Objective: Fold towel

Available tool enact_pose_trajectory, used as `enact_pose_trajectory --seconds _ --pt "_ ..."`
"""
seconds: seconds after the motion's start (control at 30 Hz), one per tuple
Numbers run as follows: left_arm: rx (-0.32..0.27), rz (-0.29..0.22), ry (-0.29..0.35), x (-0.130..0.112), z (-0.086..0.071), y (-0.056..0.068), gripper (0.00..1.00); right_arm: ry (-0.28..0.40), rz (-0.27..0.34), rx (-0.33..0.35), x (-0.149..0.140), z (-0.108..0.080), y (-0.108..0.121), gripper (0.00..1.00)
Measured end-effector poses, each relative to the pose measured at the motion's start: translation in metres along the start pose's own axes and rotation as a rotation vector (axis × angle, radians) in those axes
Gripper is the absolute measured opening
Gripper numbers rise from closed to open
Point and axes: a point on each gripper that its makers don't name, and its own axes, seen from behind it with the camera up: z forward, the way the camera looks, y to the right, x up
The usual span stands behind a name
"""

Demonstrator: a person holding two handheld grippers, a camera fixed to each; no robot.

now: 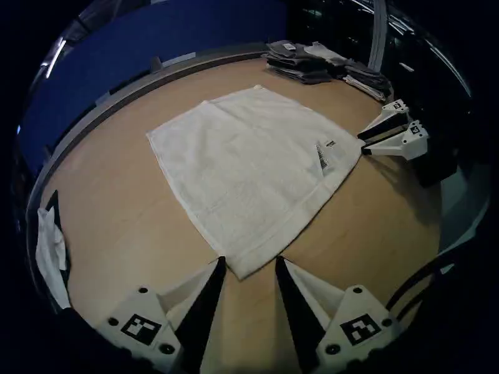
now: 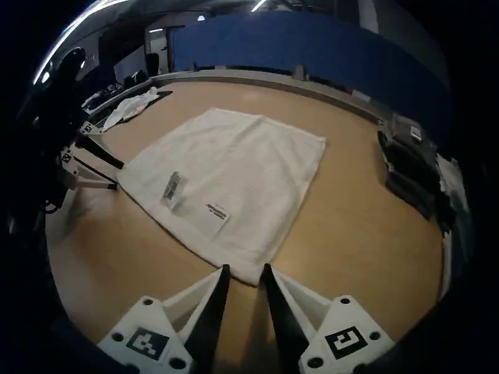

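A white towel lies flat and spread out on the wooden table, with labels near one corner. My left gripper is open at the towel's near corner, which lies between the fingertips. In the right gripper view the same towel points another corner at my right gripper, which is open with a narrow gap and that corner between its tips. The right gripper also appears far right in the left gripper view, at the labelled corner. The left gripper shows at the towel's left corner in the right gripper view.
A stack of folded grey and white towels sits at the table's far end, also seen as the stack. A crumpled white cloth lies at the table edge. A blue partition borders the table.
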Motion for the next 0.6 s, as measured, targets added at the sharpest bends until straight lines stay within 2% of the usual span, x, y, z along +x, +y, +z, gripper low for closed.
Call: enact_pose_trajectory --seconds 0.13,0.2,0.33,0.6 --pt "0.001 0.007 -0.009 -0.0004 0.0007 0.0016 0.46 -0.002 -0.002 -0.004 -0.0007 0.0002 0.0009 0.38" --pt "0.001 0.014 -0.012 -0.0007 0.0012 0.003 0.37 -0.005 -0.001 -0.007 -0.001 0.0001 0.0019 0.35" --pt "0.007 0.032 -0.014 -0.0011 0.0015 0.005 0.22 -0.011 0.0 -0.017 -0.001 -0.0004 0.0047 0.2" --pt "0.022 0.049 -0.009 -0.0005 0.0014 0.0025 0.11 -0.021 0.014 -0.013 -0.0028 -0.0003 0.0049 0.12"
